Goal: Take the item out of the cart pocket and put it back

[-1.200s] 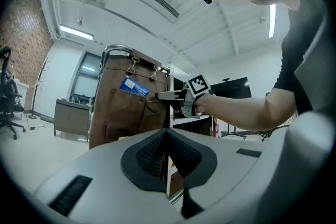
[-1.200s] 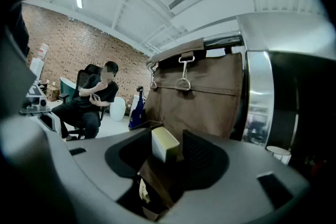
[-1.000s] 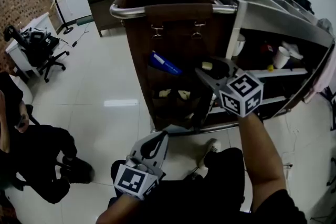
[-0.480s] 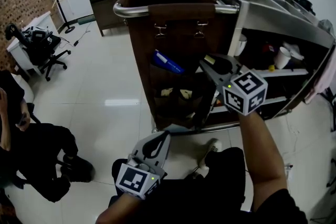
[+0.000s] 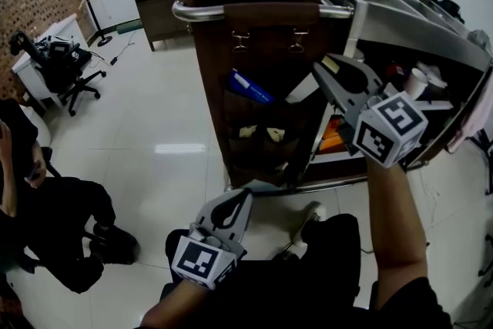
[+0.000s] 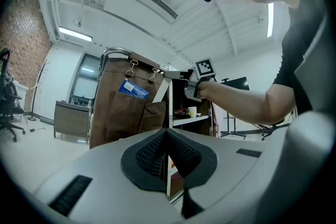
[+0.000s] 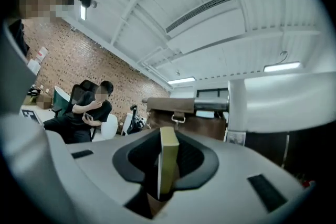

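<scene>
A brown fabric bag (image 5: 262, 50) with pockets hangs on the end of a service cart. A blue pack (image 5: 250, 86) sticks out of an upper pocket, and pale items (image 5: 258, 132) sit in the lower ones. My right gripper (image 5: 322, 73) is raised in front of the bag's right side. Its jaws are closing on a thin, flat olive-tan item (image 5: 302, 88), which stands edge-on between the pads (image 7: 169, 155). My left gripper (image 5: 233, 200) hangs low near my body, below the cart. It is shut, with its pads (image 6: 157, 149) together and nothing between them.
The cart's steel handle bar (image 5: 254, 10) runs across the bag's top. Open shelves (image 5: 416, 81) with cups lie to the right. A person in black (image 5: 54, 204) sits at the left. An office chair (image 5: 58, 65) and a desk (image 5: 166, 0) stand farther back.
My right gripper's jaws were wide at the pocket, then closed on the flat item. It has since lifted up and to the right with it. The left gripper has stayed put.
</scene>
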Demonstrator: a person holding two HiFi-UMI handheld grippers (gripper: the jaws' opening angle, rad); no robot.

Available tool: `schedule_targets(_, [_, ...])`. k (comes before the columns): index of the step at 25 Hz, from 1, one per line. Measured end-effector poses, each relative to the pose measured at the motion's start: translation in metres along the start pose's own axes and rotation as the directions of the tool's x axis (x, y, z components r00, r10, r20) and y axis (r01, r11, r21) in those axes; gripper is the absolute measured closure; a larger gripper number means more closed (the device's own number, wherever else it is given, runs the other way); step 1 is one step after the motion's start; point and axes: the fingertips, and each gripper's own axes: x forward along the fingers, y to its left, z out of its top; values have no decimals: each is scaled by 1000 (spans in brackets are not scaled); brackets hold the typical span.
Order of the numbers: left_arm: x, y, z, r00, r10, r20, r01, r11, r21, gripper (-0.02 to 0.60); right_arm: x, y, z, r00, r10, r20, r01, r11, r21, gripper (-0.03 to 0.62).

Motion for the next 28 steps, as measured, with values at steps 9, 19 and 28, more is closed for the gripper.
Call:
schedule_targets(9, [0,-4,2,1000,-6,11,6,1000,7,581,-41,15,71,994,12,111,-10,1000,-17,505])
schedule_targets(19, [-2,-1,4,1000,6,9,-6,1000,-3,581,-93,71,70,991,110,79,-111,994,11,505])
schedule_targets(28, [-9,9,1,999,30,-14,-31,999,-10,581,-120,133,15,981,185,58,-190,976,105,507])
